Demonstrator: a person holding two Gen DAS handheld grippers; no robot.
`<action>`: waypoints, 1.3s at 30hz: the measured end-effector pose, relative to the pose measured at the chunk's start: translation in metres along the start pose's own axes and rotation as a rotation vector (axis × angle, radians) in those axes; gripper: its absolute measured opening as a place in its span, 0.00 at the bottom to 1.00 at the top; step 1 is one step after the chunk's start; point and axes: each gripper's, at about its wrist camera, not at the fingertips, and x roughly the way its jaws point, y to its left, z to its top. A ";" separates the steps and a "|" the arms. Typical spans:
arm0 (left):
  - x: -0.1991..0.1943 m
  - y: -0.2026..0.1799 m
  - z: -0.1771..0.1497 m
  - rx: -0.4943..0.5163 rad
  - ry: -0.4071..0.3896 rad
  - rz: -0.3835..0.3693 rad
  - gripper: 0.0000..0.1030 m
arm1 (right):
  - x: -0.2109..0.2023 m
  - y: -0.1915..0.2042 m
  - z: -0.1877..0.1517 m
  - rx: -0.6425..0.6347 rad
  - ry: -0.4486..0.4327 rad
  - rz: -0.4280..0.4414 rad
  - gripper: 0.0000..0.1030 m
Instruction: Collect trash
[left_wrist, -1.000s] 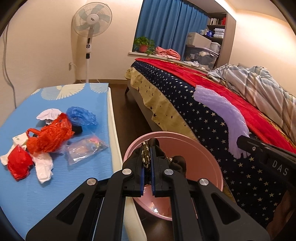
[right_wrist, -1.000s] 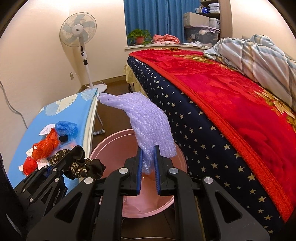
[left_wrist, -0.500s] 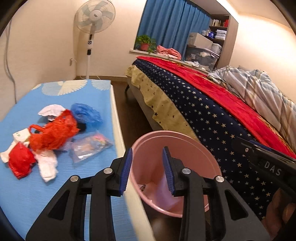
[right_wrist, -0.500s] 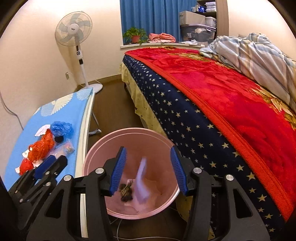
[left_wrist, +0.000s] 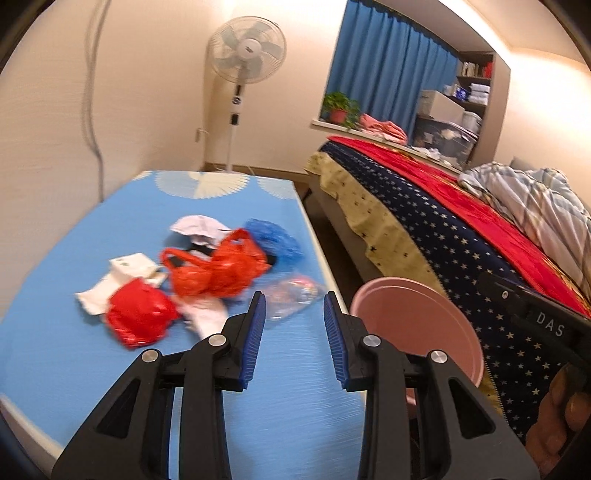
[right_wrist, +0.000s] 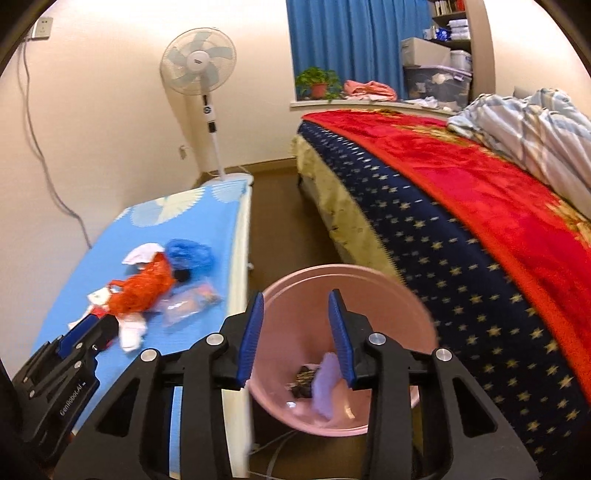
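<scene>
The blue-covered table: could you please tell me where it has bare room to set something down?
The blue-covered table is bare in front of the trash pile, toward the camera, and beyond it up to the white fan print. The middle is crowded: orange bag, red bag, blue bag, clear packet.

White capital letters "DAS" are showing on the black body of the right gripper (left_wrist: 546, 325), seen at the right edge of the left wrist view. In the right wrist view, the side of the left gripper (right_wrist: 70, 398) is carrying small white lettering that is reading "GenRobot.AI". The hub of the standing fan (right_wrist: 198, 61) is bearing a brand mark, but it is coming out too small and blurred to read. The books on the far shelf (left_wrist: 476, 70) are showing no readable titles.
</scene>
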 end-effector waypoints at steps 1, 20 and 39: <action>-0.002 0.005 0.000 -0.003 -0.004 0.011 0.32 | 0.001 0.007 -0.001 -0.001 -0.002 0.017 0.35; 0.005 0.112 -0.018 -0.179 0.029 0.267 0.31 | 0.079 0.099 -0.034 0.015 0.108 0.198 0.34; 0.052 0.160 -0.033 -0.384 0.139 0.253 0.31 | 0.158 0.105 -0.046 0.181 0.268 0.294 0.42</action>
